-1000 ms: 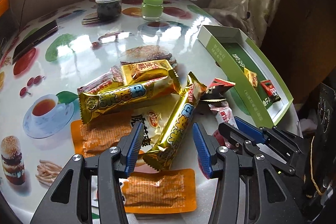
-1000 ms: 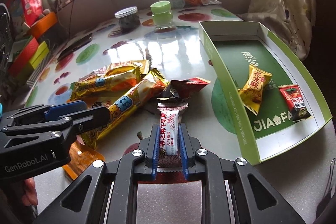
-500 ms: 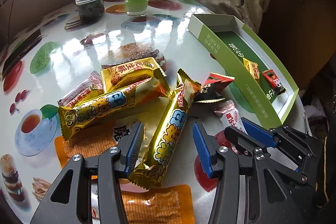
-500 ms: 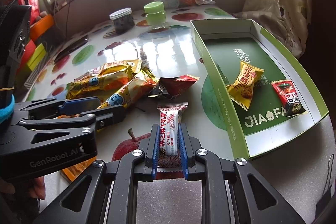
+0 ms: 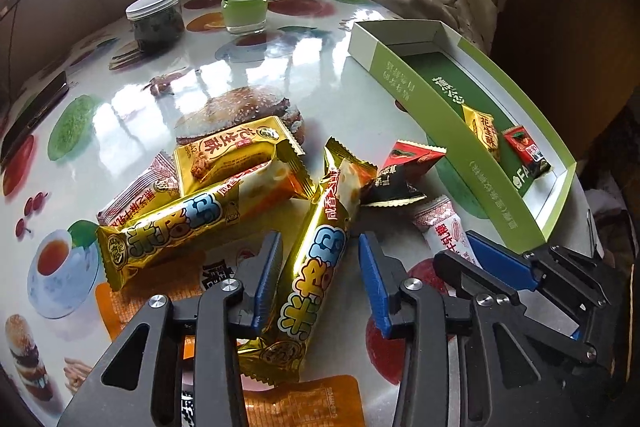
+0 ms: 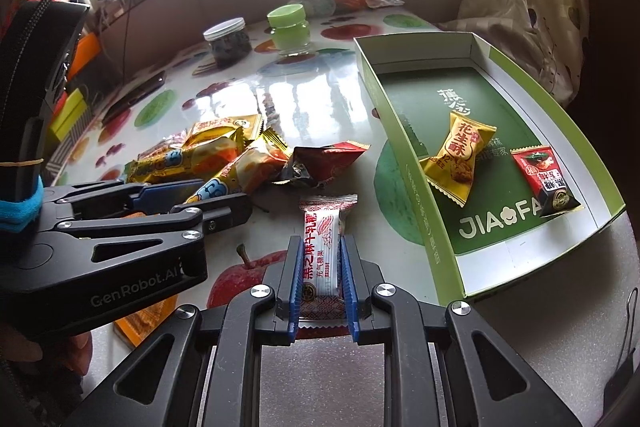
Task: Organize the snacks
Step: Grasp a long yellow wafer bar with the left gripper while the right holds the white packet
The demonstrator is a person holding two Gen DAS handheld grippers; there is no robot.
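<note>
Left gripper (image 5: 318, 277) jaws closing around gold bar (image 5: 308, 263); right pad apart.

Gold snack bar (image 5: 316, 259), green box (image 6: 436, 251)

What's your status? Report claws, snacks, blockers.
Right claw shut on white candy. Left claw closing around gold bar, pads not pressing. Green box holds two snacks. Nothing blocking.

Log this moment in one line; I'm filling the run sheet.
left hand-held gripper: closing around gold snack bar | right hand-held gripper: shut on white nougat candy | green box: two candies inside
</note>
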